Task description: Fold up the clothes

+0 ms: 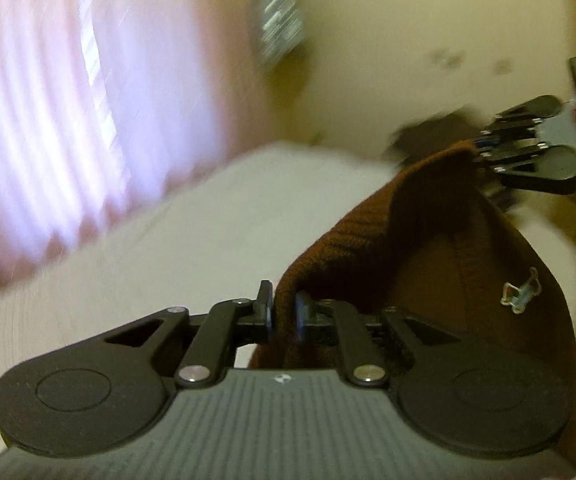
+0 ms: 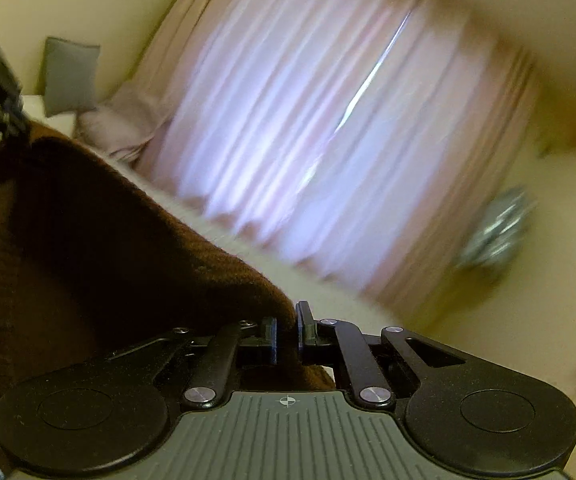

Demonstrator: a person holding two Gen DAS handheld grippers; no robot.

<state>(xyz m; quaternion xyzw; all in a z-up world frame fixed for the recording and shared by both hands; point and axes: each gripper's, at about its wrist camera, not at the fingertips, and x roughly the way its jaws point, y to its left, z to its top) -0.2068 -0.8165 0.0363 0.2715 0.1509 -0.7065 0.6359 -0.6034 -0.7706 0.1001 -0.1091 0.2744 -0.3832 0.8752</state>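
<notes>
Left gripper (image 1: 284, 312) clamped narrow on an edge of the brown knit (image 1: 428, 240). Right gripper (image 2: 287, 334) likewise pinches another edge of it. Knit hangs stretched between the two, raised over the white bed (image 1: 168, 232). Pink curtain (image 2: 328, 120) far behind, grey pillow (image 2: 70, 76) far left. Both views motion-blurred.

Brown garment (image 1: 428, 248) stretched between both grippers blocks gap; white bed surface (image 1: 168, 240) beyond lies open.
</notes>
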